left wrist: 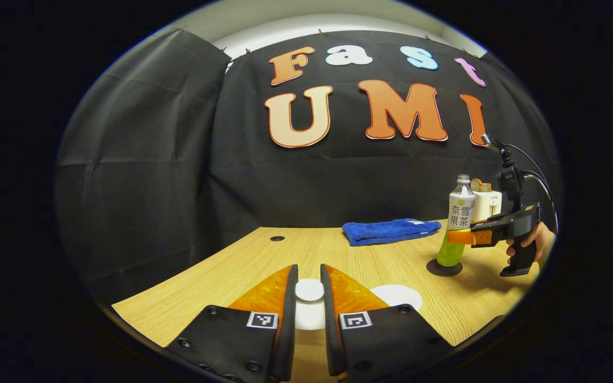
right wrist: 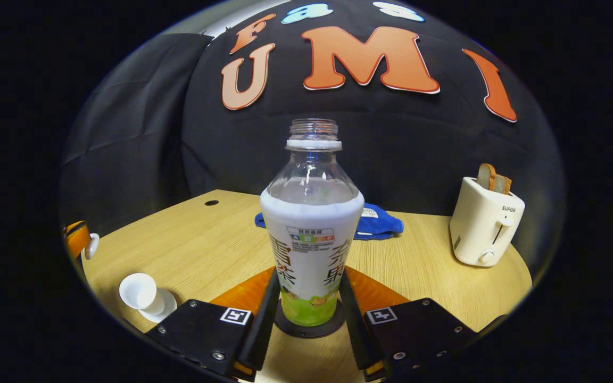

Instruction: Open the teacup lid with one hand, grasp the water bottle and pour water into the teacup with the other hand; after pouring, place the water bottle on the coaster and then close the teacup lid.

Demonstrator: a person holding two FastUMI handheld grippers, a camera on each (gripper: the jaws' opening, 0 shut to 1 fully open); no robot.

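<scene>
Bottle point(right wrist: 312, 234) on coaster point(right wrist: 309, 325), right gripper point(right wrist: 306, 314) gripping it

Folded blue towel point(left wrist: 390, 231) on wooden table point(left wrist: 242, 266), white toaster point(right wrist: 485, 222) holding toast point(right wrist: 493, 180)

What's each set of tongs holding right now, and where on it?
Left tongs pinch the teacup lid by its knob. Right tongs clamp the water bottle low on its body, at the label's lower edge, bottle standing on the coaster.
</scene>
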